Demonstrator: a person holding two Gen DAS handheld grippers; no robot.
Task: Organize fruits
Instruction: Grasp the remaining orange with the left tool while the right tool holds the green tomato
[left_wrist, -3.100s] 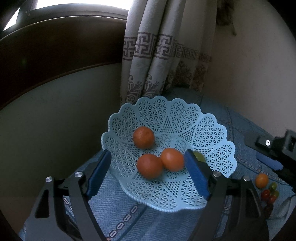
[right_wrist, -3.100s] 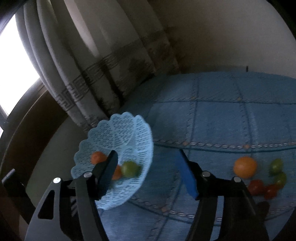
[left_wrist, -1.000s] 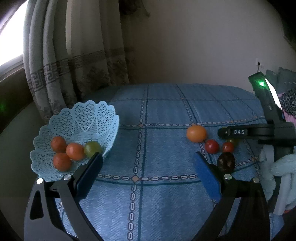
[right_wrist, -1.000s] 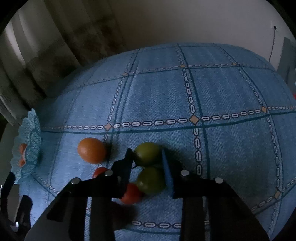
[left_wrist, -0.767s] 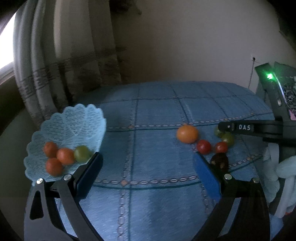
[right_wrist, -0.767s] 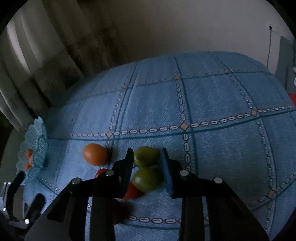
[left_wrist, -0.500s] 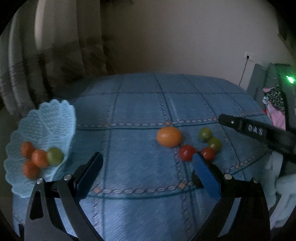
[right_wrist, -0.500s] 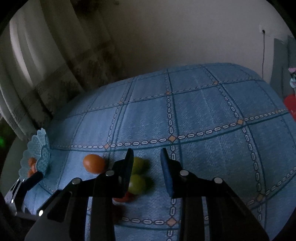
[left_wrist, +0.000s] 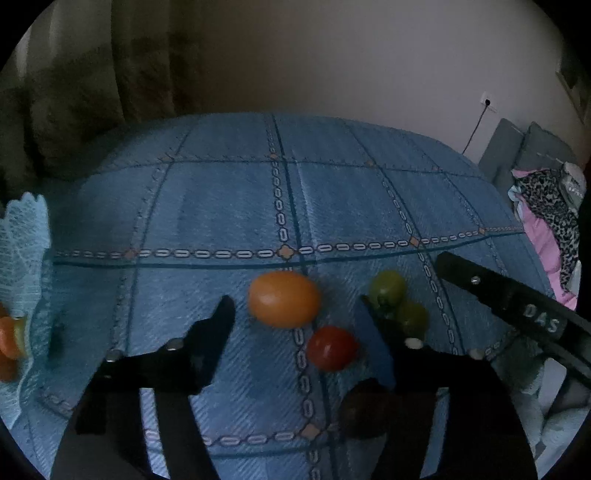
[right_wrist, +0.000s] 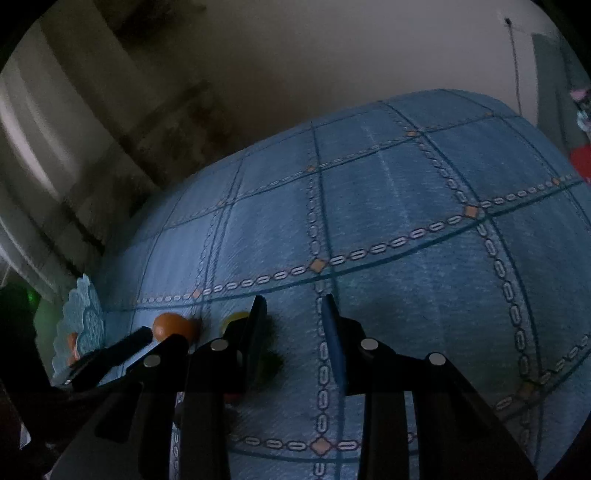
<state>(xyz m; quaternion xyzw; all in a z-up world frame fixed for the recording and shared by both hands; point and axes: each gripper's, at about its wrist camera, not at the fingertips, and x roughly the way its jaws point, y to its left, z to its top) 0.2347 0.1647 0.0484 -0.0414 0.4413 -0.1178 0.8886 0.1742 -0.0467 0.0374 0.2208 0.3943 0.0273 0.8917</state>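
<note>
An orange fruit (left_wrist: 283, 299) lies on the blue cloth, in line with the gap of my left gripper (left_wrist: 297, 321), which is open and holds nothing. A red tomato (left_wrist: 332, 353), two green tomatoes (left_wrist: 388, 286) and a dark fruit (left_wrist: 365, 408) lie by its right finger. My right gripper (right_wrist: 293, 321) hovers over bare cloth, its fingers a narrow gap apart and nothing between them. In the right wrist view the orange fruit (right_wrist: 171, 326) and a green tomato (right_wrist: 236, 317) lie to its left. The pale blue lattice basket (left_wrist: 22, 236) sits at the far left with orange fruits (left_wrist: 7, 341) inside.
The blue patterned cloth (left_wrist: 221, 206) covers a rounded surface that drops off at its edges. Curtains (left_wrist: 92, 74) hang behind the basket. Clothes (left_wrist: 550, 218) are piled at the right. The right gripper's black arm (left_wrist: 517, 310) reaches in beside the green tomatoes.
My left gripper swung right from the basket to the loose fruits, closing in on the orange one. My right gripper, earlier astride a green tomato, lifted away to the right without it.
</note>
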